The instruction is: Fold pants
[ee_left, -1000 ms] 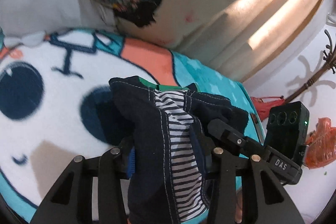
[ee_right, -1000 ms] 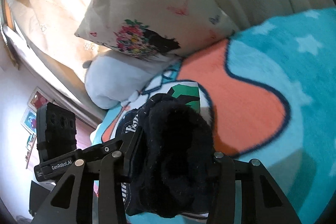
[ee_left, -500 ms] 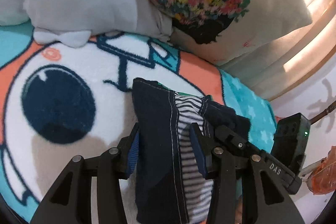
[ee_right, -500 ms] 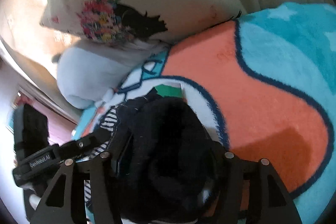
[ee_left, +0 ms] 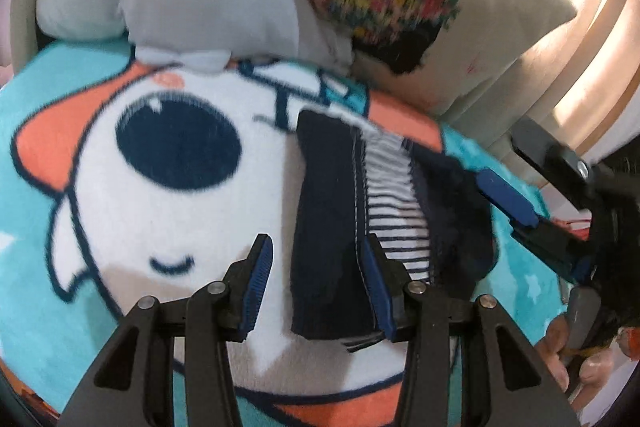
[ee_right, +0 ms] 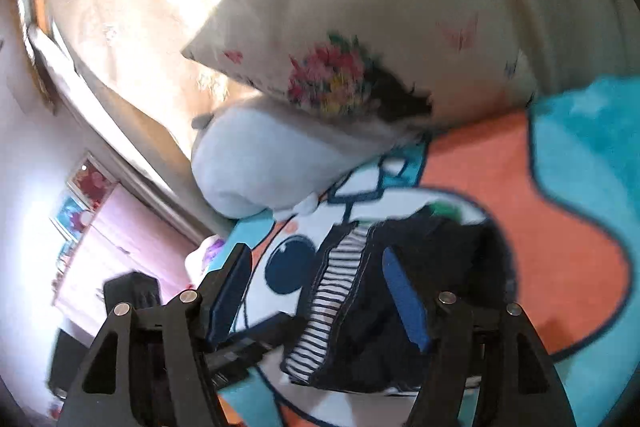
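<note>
Both let go! The left gripper [ee_left: 316, 279] and right gripper [ee_right: 316, 291] now stand with jaws spread, the folded pants [ee_left: 360, 203] resting on the blanket [ee_left: 100, 163]: fold looks finished.

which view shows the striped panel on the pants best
The left wrist view: the striped panel on the folded pants lies centred and fairly sharp between open fingers. The right wrist view shows the same stripes, but motion-blurred and at a slant.
</note>
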{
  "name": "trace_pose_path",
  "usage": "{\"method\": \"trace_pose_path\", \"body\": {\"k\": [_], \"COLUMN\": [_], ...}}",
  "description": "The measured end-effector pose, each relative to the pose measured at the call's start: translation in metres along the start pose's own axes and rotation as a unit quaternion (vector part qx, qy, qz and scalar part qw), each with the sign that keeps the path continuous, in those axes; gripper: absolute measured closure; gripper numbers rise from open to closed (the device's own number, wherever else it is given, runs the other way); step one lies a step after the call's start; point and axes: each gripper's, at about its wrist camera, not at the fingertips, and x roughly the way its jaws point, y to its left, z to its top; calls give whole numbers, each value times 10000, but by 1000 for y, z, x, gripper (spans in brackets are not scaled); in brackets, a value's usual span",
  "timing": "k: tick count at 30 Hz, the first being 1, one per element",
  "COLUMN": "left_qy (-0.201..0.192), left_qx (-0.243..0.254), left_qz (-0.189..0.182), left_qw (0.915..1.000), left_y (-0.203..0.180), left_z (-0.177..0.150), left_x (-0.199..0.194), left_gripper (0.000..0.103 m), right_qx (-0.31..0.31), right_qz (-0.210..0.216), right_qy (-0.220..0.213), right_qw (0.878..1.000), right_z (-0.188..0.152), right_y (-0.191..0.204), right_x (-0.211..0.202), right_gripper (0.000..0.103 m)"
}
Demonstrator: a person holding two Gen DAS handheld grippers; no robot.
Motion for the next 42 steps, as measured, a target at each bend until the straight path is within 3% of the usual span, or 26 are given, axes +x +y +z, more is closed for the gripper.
{"method": "trace_pose_path", "body": {"k": [6,10,14,18,22,26,31,34,42], "left_qy": [-103,-223,-359,-175,-423,-866,-1531,-1731,-2038], "left_qx": [202,250,331,390,527,731,1047,1202,1252], "left_qz": [55,112,316,424,427,668,1213,1448,1716], "left_qw": [9997,9994,9983,9982,9968,9913,9751,9668,9557], "left_y": [-8,-13,-18,-18,-22,-32,-46,-54,-64], "left_z": [-6,-12,-24,-34,-36,-45,-64,-72,-83], "left_x": [3,-7,-12,-2,-27,-57,-92,-104,-126], "left_gripper": [52,52,47,47,47,39,31,26,13], "right_qx": [244,296,-43,-31,-194,-408,-518,-533,-801], "right_qz": [-479,-325,-609,-851,-985,-1075,-1459,-1656,-2077], "right_qy": [358,120,-158,-35,-68,-333,-641,-701,-647], "right_qw": [9979,9990,9980,9964,9949,9928,9859,9823,9728], "right_z": [-7,-7,-20,-37,-36,-40,-64,-75,-92], "right_y": [-33,-27,-13,-22,-15,-1,4,4,15], "right_x": [36,19,1,4,-4,-29,-62,-73,-83], "right_gripper": [31,31,29,29,29,28,27,26,25]}}
